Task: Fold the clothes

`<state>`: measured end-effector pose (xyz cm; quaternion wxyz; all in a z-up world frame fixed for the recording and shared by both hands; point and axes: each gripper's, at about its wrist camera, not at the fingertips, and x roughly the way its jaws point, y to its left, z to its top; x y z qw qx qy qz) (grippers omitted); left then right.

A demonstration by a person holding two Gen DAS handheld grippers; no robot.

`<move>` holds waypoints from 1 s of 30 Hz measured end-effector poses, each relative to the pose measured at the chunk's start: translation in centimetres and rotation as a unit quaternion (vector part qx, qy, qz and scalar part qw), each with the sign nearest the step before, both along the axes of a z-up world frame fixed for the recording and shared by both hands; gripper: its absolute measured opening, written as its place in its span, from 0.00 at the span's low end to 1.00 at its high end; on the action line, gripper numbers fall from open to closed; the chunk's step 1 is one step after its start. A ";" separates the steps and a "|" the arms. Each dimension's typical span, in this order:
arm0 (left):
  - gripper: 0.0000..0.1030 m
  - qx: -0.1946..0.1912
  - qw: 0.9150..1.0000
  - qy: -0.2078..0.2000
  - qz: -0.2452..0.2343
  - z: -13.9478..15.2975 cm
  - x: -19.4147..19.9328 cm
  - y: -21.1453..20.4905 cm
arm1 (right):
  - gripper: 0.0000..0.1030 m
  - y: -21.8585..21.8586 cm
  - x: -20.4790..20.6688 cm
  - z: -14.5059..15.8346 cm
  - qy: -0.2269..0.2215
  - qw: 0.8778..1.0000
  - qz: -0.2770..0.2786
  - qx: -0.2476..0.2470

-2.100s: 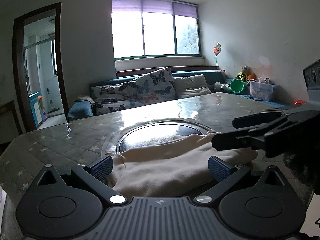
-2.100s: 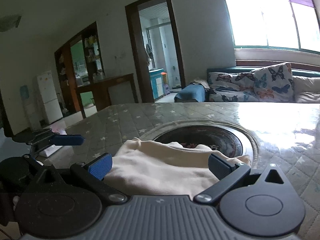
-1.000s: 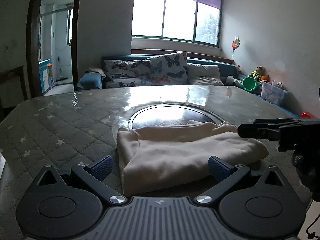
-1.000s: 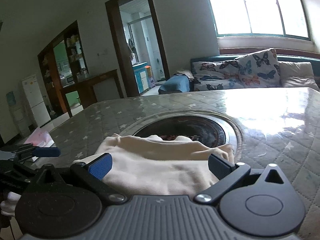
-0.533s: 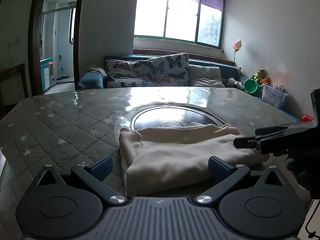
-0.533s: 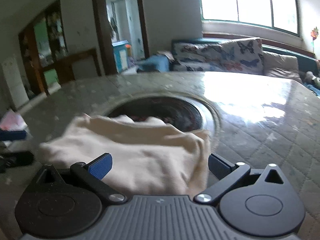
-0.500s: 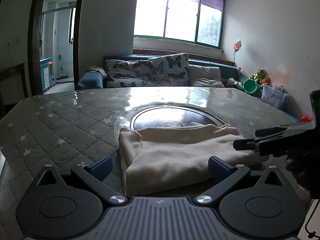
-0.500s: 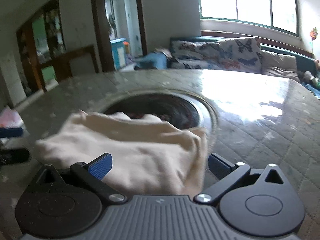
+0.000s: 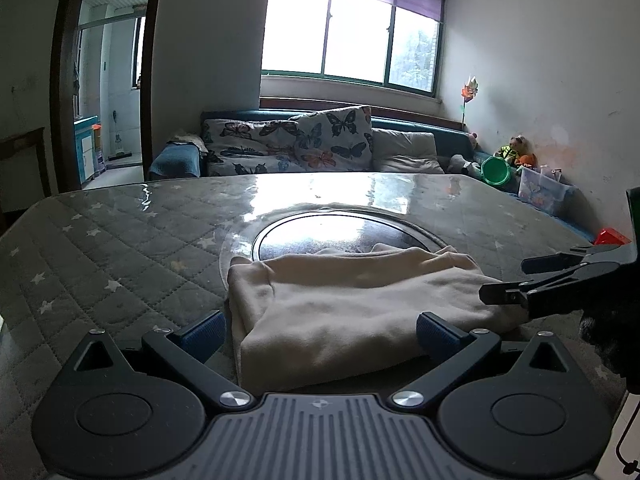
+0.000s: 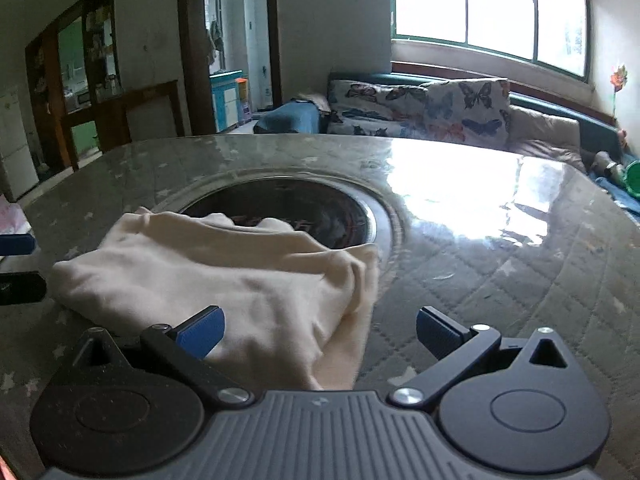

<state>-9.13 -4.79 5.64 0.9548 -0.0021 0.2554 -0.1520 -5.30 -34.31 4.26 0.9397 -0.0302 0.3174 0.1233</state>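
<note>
Left-wrist and right-wrist fisheye views of a folded cream garment (image 9: 356, 308) lying on a grey quilted table cover with white stars (image 9: 100, 248), under a glossy clear sheet. In the left-wrist view the garment occupies the lower centre of the frame, its far edge overlapping the near rim of a dark round inset (image 9: 332, 232) at the centre of the table; its folded layers are visible along the left edge. The left gripper (image 9: 320, 330) fills the bottom of the frame with its two blue-padded fingers (image 9: 202, 332) spread wide apart, one at either side of the garment's near edge and holding nothing. At the right edge of this view the right gripper (image 9: 516, 280) enters as two black prongs with a gap between them, their tips just beside the garment's right end; whether they touch the cloth cannot be told. In the right-wrist view the garment (image 10: 224, 276) lies in the lower left, one loose corner hanging toward the camera at bottom centre; the right gripper (image 10: 320, 330) has its fingers (image 10: 440, 334) spread, the left pad over the cloth and the right pad over bare table cover, nothing clamped. A blue pad of the left gripper (image 10: 18, 244) shows at the left edge of the frame. Background, upper half of both views: a sofa with butterfly-print cushions (image 9: 320, 144) beneath a wide window (image 9: 348, 36), an open doorway (image 9: 108, 100) at upper left, and a green bowl (image 9: 496, 172) with toys at far right.
</note>
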 end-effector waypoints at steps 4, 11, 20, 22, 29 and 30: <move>1.00 0.005 1.000 -0.003 -0.009 0.0 0.1 -0.5 | 1.00 0.0 0.1 -0.7 0.015 1.000 -0.004 -0.025; 1.00 0.008 0.999 -0.020 -0.031 0.8 1.2 -1.9 | 1.00 -0.4 0.9 1.1 -0.014 1.000 -0.018 -0.007; 0.99 -0.003 0.999 0.006 -0.051 -0.1 4.4 -3.8 | 1.00 -0.1 3.3 -1.0 0.019 0.999 -0.028 -0.011; 0.99 -0.005 0.998 0.017 -0.053 -0.5 5.0 -3.9 | 1.00 -0.4 3.4 -1.3 0.026 0.999 -0.029 -0.012; 1.00 0.005 0.997 0.041 -0.060 -1.8 5.7 -4.4 | 1.00 -0.5 4.3 -0.1 0.006 0.999 -0.032 0.001; 1.00 0.008 0.997 0.045 -0.060 -2.1 5.7 -4.5 | 1.00 -0.4 4.6 -0.2 0.008 1.000 -0.030 0.001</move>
